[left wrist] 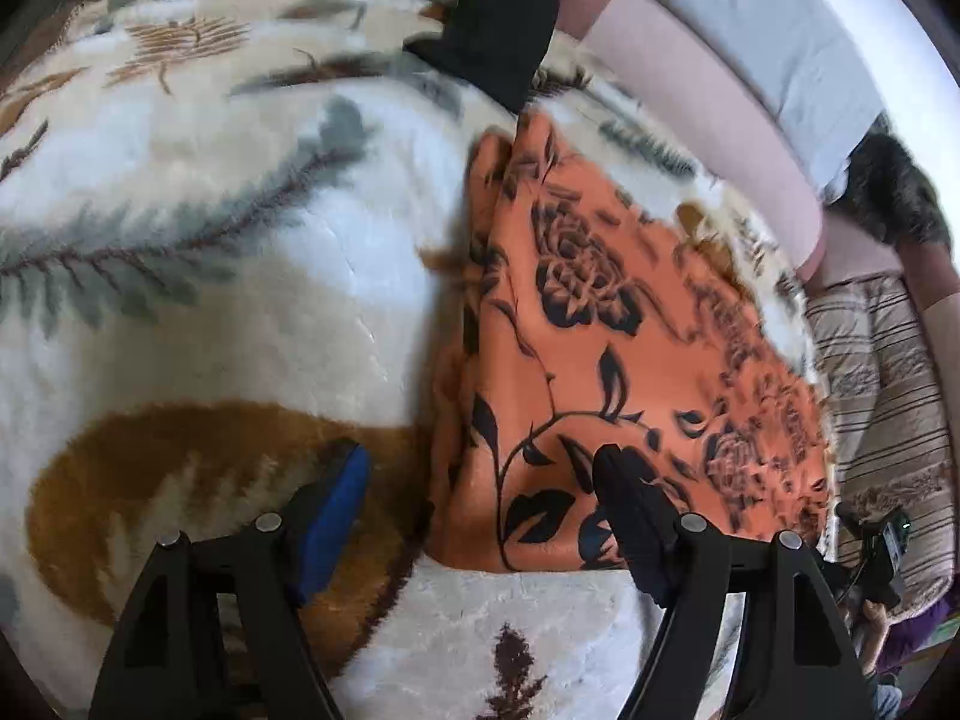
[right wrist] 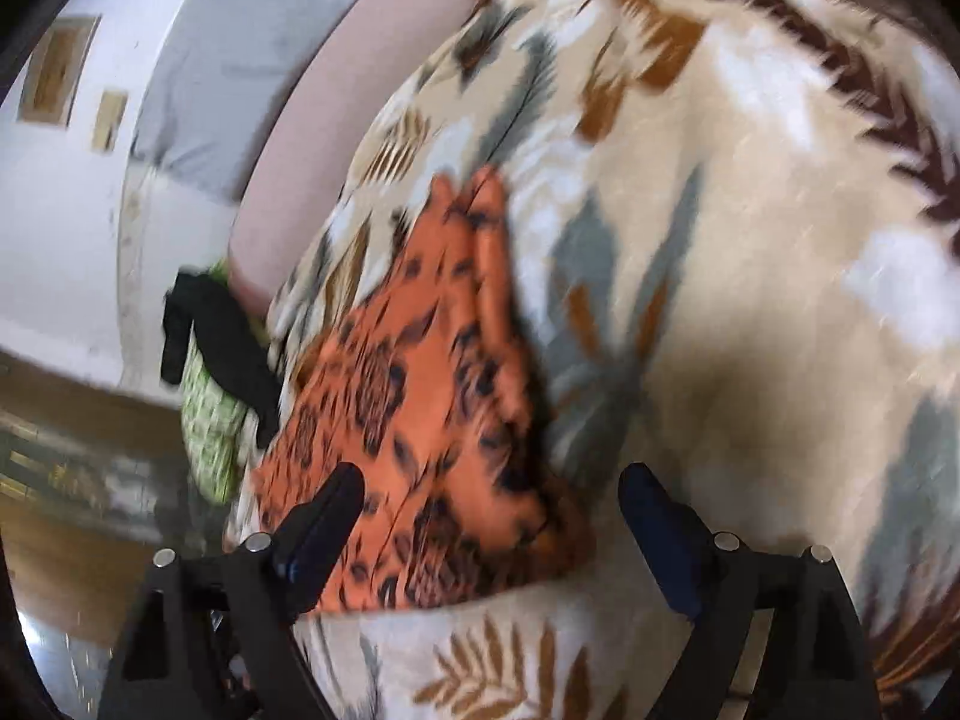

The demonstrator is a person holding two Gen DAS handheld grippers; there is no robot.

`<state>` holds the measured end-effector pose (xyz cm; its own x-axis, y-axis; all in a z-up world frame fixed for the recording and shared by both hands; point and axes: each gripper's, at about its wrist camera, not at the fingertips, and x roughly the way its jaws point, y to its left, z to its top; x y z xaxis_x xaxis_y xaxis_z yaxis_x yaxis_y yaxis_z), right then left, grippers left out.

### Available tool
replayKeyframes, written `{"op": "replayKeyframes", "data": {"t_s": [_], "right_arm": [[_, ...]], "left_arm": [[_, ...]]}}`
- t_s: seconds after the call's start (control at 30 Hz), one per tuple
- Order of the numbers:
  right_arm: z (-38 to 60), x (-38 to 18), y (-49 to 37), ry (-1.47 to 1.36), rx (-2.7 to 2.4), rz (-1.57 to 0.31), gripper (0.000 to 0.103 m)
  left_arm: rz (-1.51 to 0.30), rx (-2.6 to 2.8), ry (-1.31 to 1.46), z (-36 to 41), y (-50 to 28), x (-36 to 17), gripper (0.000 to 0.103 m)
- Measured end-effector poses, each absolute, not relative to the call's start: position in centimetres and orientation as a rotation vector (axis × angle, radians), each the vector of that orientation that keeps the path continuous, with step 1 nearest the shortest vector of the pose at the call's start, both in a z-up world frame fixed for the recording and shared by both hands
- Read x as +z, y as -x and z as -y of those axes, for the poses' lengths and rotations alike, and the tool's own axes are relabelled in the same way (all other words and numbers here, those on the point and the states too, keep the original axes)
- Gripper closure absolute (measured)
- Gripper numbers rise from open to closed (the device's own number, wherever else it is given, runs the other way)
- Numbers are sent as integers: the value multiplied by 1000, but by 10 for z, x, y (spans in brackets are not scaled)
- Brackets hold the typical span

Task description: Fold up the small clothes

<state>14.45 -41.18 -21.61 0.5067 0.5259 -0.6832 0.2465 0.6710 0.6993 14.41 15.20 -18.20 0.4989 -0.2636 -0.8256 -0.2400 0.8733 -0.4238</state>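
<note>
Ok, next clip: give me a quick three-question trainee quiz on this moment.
1. True or false: the left gripper is clamped on the orange cloth.
2. What lies just beyond the orange cloth's far end in the left wrist view? A) black garment B) a towel C) a shoe
3. Fill in: the orange cloth lies on a leaf-patterned ____.

Key: 1 false, its jaws stand open, as do the right gripper's; 2 A; 3 blanket.

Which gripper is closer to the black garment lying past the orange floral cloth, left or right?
Left, as far as the views show. The left gripper sits at the near end of the orange floral cloth, with the black garment straight beyond. From the right gripper it lies off to the side.
</note>
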Motion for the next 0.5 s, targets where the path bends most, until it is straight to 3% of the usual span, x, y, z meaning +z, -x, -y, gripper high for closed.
{"op": "replayKeyframes", "data": {"t_s": [0.07,0.1,0.13,0.37,0.5], "right_arm": [[402,-216,-153,-826,226,-1051,22],[398,-217,-160,-836,244,-1071,64],[396,-217,-164,-848,240,-1087,88],[391,-167,-134,-784,281,-1002,89],[390,-184,-106,-773,272,-1083,88]], "left_arm": [[-1100,5,498,-144,-155,-181,84],[-1119,10,525,-146,-160,-178,89],[-1110,-7,560,-149,-161,-172,93],[-933,-29,549,-136,-111,-92,96],[-1035,18,434,-127,-93,-135,89]]}}
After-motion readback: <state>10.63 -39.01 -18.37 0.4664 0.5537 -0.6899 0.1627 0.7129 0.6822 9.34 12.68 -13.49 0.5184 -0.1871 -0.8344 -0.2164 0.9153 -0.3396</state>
